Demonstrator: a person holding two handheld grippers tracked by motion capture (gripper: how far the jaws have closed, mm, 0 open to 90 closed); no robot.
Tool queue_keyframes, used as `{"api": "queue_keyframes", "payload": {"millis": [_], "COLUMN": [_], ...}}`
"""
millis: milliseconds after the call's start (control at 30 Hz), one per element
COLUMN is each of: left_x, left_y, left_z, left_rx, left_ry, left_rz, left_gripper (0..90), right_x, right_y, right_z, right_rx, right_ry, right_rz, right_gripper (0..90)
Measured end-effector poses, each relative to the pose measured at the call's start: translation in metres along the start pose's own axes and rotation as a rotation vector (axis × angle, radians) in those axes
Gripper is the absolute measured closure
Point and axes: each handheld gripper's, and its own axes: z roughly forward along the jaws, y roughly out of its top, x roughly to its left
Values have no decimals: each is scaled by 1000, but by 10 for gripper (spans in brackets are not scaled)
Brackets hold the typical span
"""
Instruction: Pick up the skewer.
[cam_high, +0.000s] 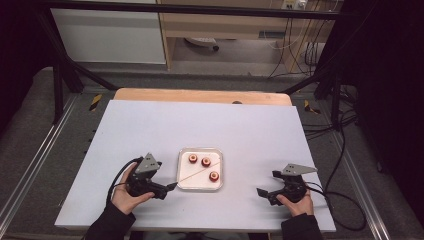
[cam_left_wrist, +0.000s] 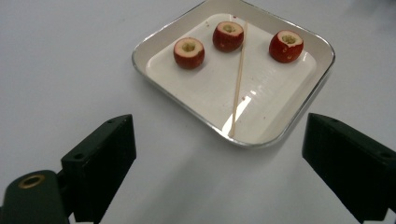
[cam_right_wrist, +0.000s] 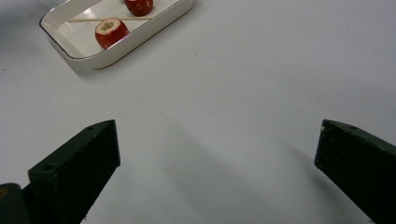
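Tray (cam_high: 181, 165) with three fruits, skewer (cam_left_wrist: 239, 79), tongs spread.

left gripper (cam_high: 172, 186): black, grey triangular plate, black cable | right gripper (cam_high: 260, 192): same | sleeves: dark

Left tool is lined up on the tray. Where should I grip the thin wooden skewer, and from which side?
Probably grip the thin wooden skewer at its near end, which rests up on the square white tray's rim. Bring the open left tool down from above, jaws across the stick; the three cored red fruits crowd its far end.
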Motion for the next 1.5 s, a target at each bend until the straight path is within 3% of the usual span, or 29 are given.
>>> {"api": "queue_keyframes", "payload": {"millis": [367,600,867,933,1167,1500], "left_x": [-5,-8,-7,-7,-7,-9], "left_y": [23,29,24,24,20,18], "left_z": [26,48,62,63,66,68], "left_rx": [38,82,119,118,117,116], "left_ry": [1,-9,-23,-39,-30,-35], "left_rz": [11,24,18,7,1,13], "left_gripper": [140,239,391,421,633,790], "right_x": [0,0,0,0,0,0], "right_y": [0,0,0,0,0,0], "right_z": [0,1,1,1,0,1], "right_rx": [4,8,8,8,7,9], "right_ry": [0,2,4,5,7,10], "right_rz": [-3,-2,-2,-3,-8,-10], "right_gripper": [7,7,8,8,10,11]}}
